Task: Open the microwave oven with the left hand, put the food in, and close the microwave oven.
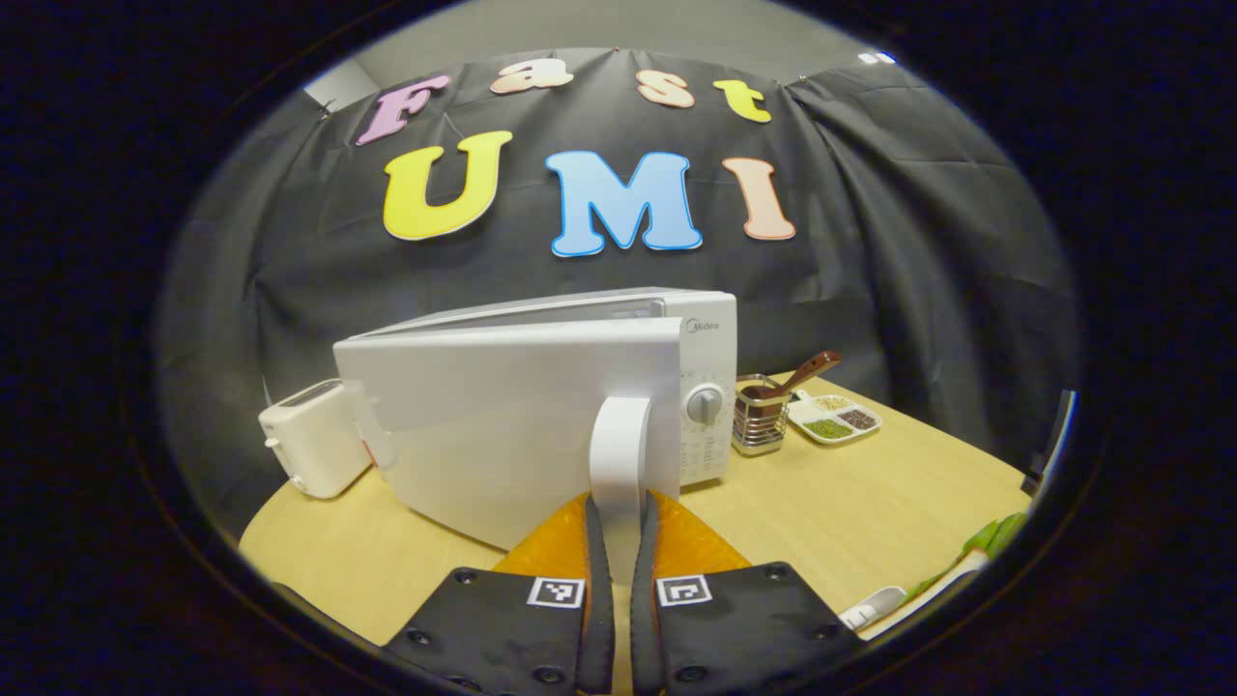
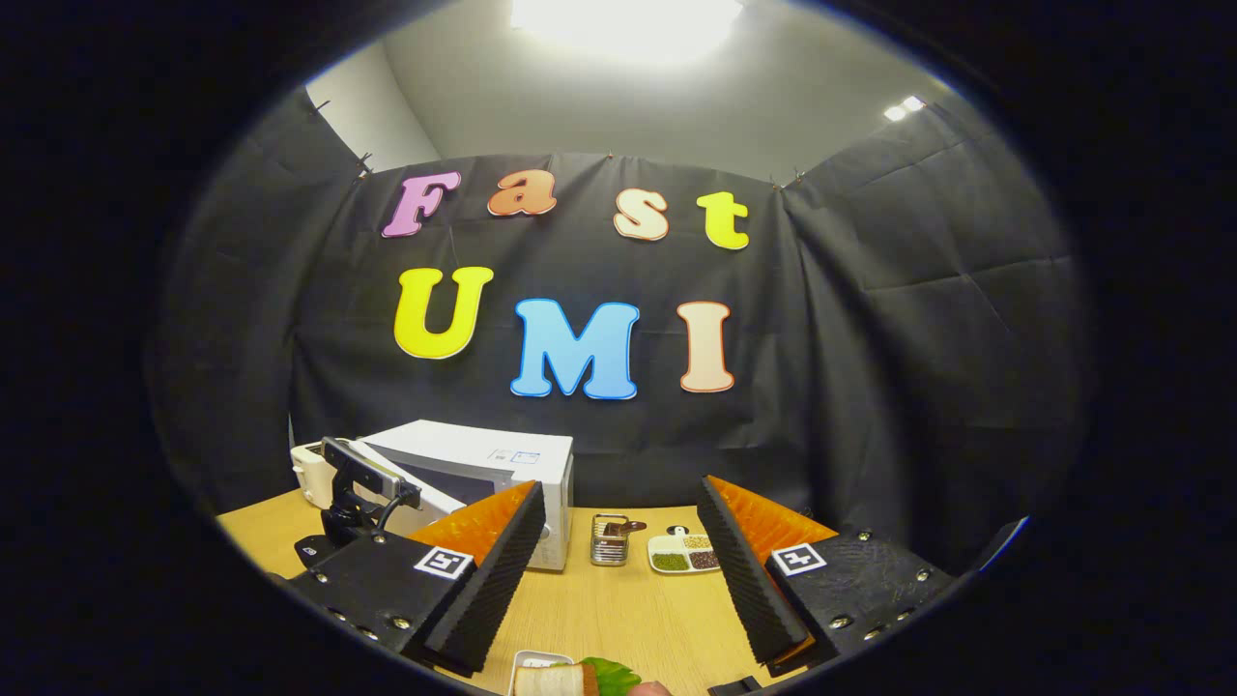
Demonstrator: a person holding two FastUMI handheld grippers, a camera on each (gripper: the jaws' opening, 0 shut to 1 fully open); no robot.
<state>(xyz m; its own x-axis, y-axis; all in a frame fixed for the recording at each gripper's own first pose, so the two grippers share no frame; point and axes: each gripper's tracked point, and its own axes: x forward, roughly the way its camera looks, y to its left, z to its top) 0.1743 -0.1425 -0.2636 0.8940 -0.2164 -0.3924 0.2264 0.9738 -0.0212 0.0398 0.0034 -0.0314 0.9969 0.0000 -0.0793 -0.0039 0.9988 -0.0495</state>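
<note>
Left tongs [image 1: 619, 541] clench the microwave door's handle [image 1: 618, 454]; "Midea" [image 1: 703, 327] shows above. Right tongs [image 2: 618, 561] gape, the sandwich [image 2: 556, 680] below cut off.

A smooth, glossy white plastic microwave door [image 1: 503, 425] is seen, its handle [image 1: 618, 454] equally slick; the table [image 1: 870, 503] looks matt pale wood, the utensil holder [image 1: 759, 416] shiny ribbed metal.

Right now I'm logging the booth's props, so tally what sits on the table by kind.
Appliances: 2, the microwave and the toaster.
Holders: 2, the wire utensil caddy and the divided dish.
Food: 1, the sandwich plate.
Total: 5.
</note>
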